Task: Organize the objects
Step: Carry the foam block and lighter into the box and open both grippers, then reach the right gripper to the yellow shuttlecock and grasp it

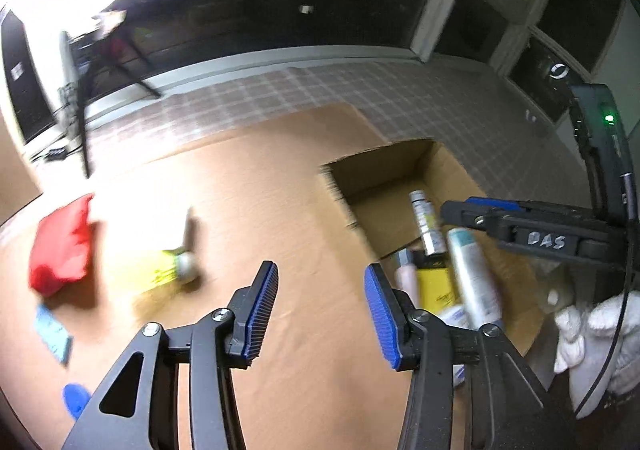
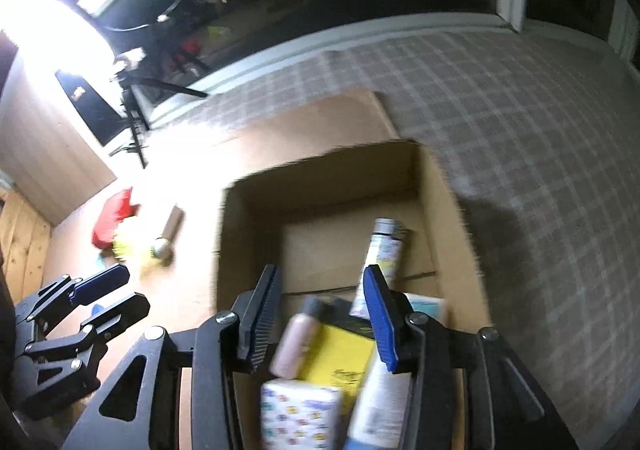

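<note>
Left wrist view: left gripper (image 1: 320, 306) stands with jaws parted and nothing between them, over bare brown board at lower centre. Loose items lie at the left of the frame: a red pouch (image 1: 60, 246), a yellow packet (image 1: 158, 274) with a small bottle (image 1: 188, 246) beside it, and a light-blue card (image 1: 54, 334). Cardboard box (image 1: 380, 166) sits at right of centre, already holding a spray can (image 1: 426, 222) and other toiletries.

Right wrist view: right gripper (image 2: 320, 314) hangs over the box (image 2: 320, 166), jaws parted and empty; a pink bottle (image 2: 298, 342), a yellow pack (image 2: 340, 362) and a patterned tissue pack (image 2: 300, 414) lie below it.

Risks, as judged: both frames are blurred, so aim at the small bottle may be off and it could roll. The two grippers are near each other at the box edge; a crossing reach could clash. The flat card may resist pinching.
</note>
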### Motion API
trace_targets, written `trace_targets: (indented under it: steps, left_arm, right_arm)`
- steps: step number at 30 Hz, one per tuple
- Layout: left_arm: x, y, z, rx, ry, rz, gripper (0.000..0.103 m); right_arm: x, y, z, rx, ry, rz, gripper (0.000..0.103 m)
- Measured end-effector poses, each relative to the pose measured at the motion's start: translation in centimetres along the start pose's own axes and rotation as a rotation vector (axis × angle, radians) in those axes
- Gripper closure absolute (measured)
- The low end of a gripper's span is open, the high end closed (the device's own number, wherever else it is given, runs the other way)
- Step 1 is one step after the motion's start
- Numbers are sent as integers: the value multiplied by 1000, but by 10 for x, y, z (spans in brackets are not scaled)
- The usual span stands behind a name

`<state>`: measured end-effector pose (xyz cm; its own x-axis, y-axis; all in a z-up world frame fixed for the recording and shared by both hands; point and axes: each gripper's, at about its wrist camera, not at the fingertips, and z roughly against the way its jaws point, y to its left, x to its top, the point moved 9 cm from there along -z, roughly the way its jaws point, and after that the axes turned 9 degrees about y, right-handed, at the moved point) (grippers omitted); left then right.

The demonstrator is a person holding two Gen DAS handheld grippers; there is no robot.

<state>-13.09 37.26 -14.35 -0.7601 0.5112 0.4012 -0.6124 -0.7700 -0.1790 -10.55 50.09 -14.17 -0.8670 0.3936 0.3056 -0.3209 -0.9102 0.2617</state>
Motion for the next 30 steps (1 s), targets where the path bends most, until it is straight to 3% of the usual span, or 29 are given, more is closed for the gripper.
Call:
trace_targets:
  steps: [7, 9, 13, 15, 17, 22, 30]
  left_arm:
    - [-44, 84, 36, 51, -21, 131, 52]
    - [-60, 111, 47, 67, -31, 181, 43]
    - [-88, 161, 66, 94, -66, 282, 35]
    - [-105, 186, 78, 115, -93, 313, 24]
    - [-120, 204, 84, 144, -90, 329, 23]
    - [-157, 238, 91, 156, -45, 385, 23]
    - [-195, 261, 100, 159, -31, 435, 23]
  right_arm:
    - [-12, 69, -6, 46, -2, 125, 60]
    - [-16, 86, -8, 61, -5, 156, 59]
    - [-29, 119, -16, 104, 16, 188, 58]
    - [-37, 136, -23, 120, 35, 203, 58]
    - [-44, 150, -28, 122, 49, 224, 58]
    - [-48, 171, -39, 113, 56, 231, 58]
    - [-20, 184, -63, 107, 60, 227, 58]
